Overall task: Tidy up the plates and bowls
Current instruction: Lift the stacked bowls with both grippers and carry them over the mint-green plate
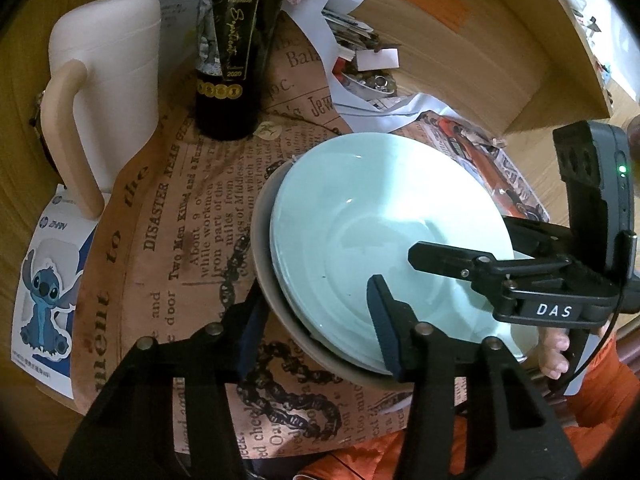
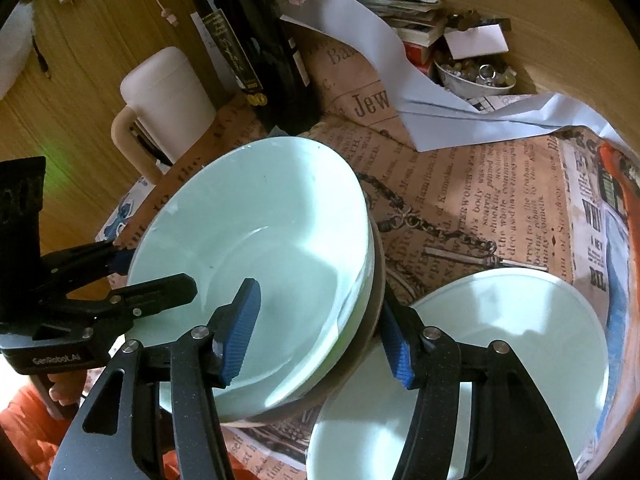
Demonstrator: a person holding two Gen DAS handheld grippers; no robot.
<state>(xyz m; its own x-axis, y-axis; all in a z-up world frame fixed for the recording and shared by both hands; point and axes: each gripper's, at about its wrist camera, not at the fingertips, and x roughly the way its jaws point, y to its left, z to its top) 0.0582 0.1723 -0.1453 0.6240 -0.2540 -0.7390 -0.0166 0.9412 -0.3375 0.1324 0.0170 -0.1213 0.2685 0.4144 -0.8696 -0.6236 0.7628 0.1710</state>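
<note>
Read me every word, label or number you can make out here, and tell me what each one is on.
"DAS": white tag on the right gripper.
"GenRobot.AI": body of the left gripper.
"2020": label of the dark wine bottle; its gold script is too ornate to read.
"DISASTER", "Two Men Killed": newspaper-print table cover.
"Jew": same cover; the rest is hidden under white paper.
Small column print, sticker text and handwritten note: too small.

Both the left gripper (image 1: 316, 326) and right gripper (image 2: 320, 334) tilt downward, fingers spread partway apart.

Newsprint-covered table (image 1: 168, 248), stacked plates (image 1: 360, 220)
</note>
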